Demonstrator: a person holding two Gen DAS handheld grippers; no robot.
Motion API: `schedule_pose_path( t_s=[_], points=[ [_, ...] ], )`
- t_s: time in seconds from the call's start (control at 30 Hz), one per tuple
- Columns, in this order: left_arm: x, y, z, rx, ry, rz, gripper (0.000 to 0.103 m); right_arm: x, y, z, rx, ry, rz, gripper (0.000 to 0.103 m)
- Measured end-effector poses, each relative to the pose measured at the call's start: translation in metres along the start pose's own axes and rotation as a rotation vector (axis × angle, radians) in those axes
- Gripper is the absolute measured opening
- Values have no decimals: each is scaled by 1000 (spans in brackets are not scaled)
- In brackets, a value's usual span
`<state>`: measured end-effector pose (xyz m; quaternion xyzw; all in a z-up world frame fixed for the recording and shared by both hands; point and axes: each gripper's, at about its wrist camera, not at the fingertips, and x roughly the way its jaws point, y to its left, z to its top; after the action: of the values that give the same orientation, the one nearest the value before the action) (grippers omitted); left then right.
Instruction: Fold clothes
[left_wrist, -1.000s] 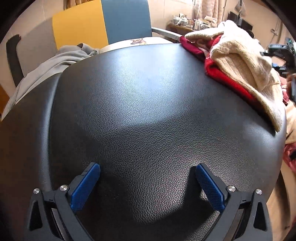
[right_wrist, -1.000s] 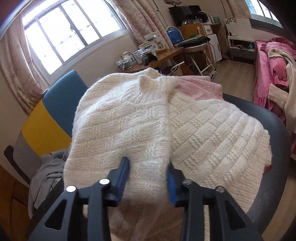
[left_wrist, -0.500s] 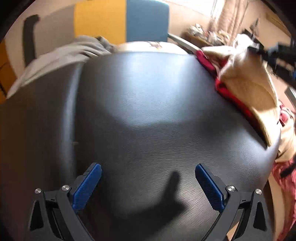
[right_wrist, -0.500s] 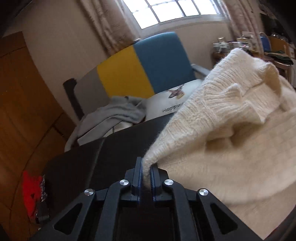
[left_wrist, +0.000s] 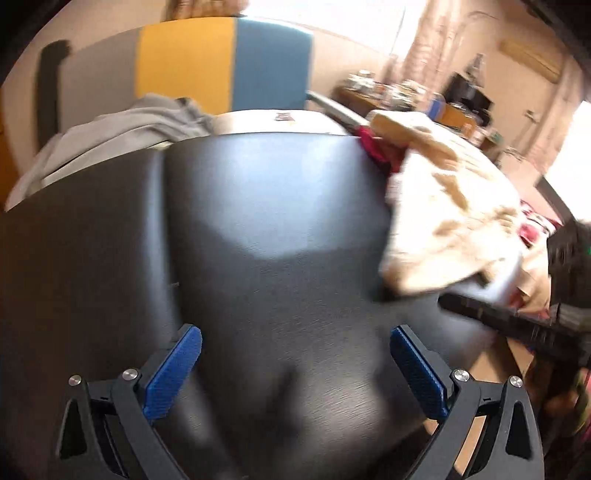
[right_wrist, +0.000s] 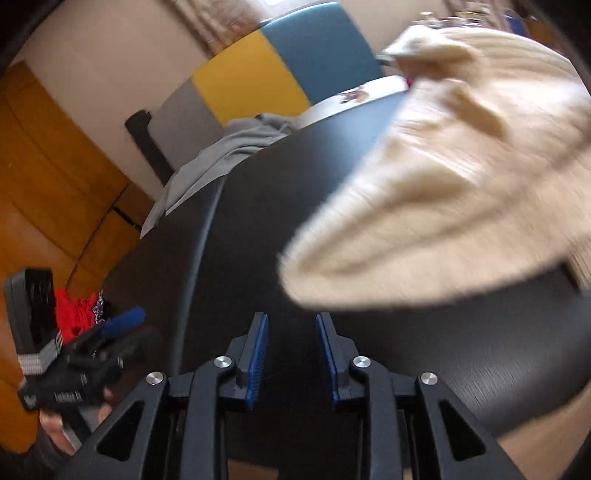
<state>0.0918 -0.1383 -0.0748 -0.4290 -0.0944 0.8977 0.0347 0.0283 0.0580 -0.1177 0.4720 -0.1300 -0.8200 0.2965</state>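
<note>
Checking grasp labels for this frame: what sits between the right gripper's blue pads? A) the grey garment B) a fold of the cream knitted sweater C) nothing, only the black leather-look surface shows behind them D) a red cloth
C: in the right wrist view the right gripper has its jaws opening with a bare gap between them, backed by the black leather-look surface; the cream knitted sweater lies beyond its fingertips.

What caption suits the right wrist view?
Right gripper opening, nothing between its jaws, cream sweater just beyond on the black table.

cream knit sweater (right_wrist: 454, 192), rumpled and blurred, on black surface's right side
</note>
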Motion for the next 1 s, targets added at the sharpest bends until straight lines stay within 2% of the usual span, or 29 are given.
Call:
schedule_pose_path(
  t_s=[0.13,0.27,0.5,0.57,0.6,0.63,0.77,0.8,0.83,0.87,1.0],
  points=[
    [19,-45,24,140,-25,18,103,-33,-31,-16,77,-43,-33,29],
    [53,-77,47,245,-17,50,103,-44,-52,-18,130,-52,-67,30],
    [112,-103,61,306,47,87,101,-40,-75,-5,187,-66,-93,30],
    [123,-106,63,309,68,87,78,-38,-81,0,194,-73,-102,30],
    [130,-106,62,302,92,77,52,-38,-84,2,196,-76,-110,30],
    [136,-104,62,287,123,58,41,-37,-87,5,197,-80,-117,30],
    [142,-97,64,239,128,37,38,-41,-95,18,156,-107,-183,30],
    [141,-96,65,230,130,34,34,-43,-97,21,131,-111,-206,30],
    [141,-94,66,219,133,29,19,-45,-98,24,106,-115,-231,30],
    [139,-91,68,200,135,19,15,-46,-100,28,84,-121,-260,30],
    [122,-71,75,106,116,-46,11,-53,-108,39,19,-134,-351,30]
  ],
)
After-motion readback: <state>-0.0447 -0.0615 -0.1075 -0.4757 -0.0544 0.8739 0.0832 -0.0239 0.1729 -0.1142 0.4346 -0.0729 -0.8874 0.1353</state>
